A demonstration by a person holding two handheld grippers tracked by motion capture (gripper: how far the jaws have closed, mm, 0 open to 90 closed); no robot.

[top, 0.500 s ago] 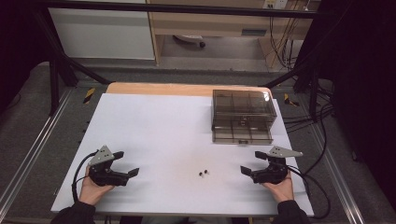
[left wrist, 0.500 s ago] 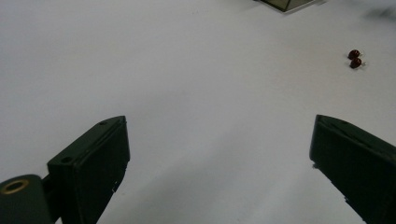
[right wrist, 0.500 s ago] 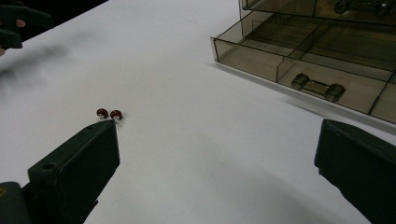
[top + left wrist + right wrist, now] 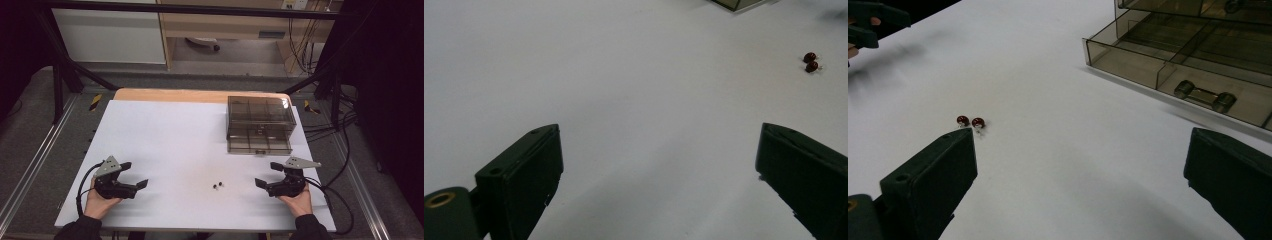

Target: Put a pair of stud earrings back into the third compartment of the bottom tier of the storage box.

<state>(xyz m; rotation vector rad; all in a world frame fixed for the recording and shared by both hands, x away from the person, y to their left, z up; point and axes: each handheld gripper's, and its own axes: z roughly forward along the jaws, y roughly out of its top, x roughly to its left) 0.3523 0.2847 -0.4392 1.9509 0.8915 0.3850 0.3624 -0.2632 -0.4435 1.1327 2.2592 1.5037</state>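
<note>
Two small dark-red beads (image 4: 218,186) lay touching on the white table (image 4: 170,135), between the left gripper (image 4: 134,175) and the right gripper (image 4: 267,174), both with jaws spread wide and empty. Behind stood a smoky plastic drawer box (image 4: 259,124).

Two small dark-red round beads (image 4: 218,186) are lying side by side, almost touching, on the white worktop (image 4: 170,140). A smoky translucent plastic compartment box (image 4: 259,124) is sitting near them.
</note>
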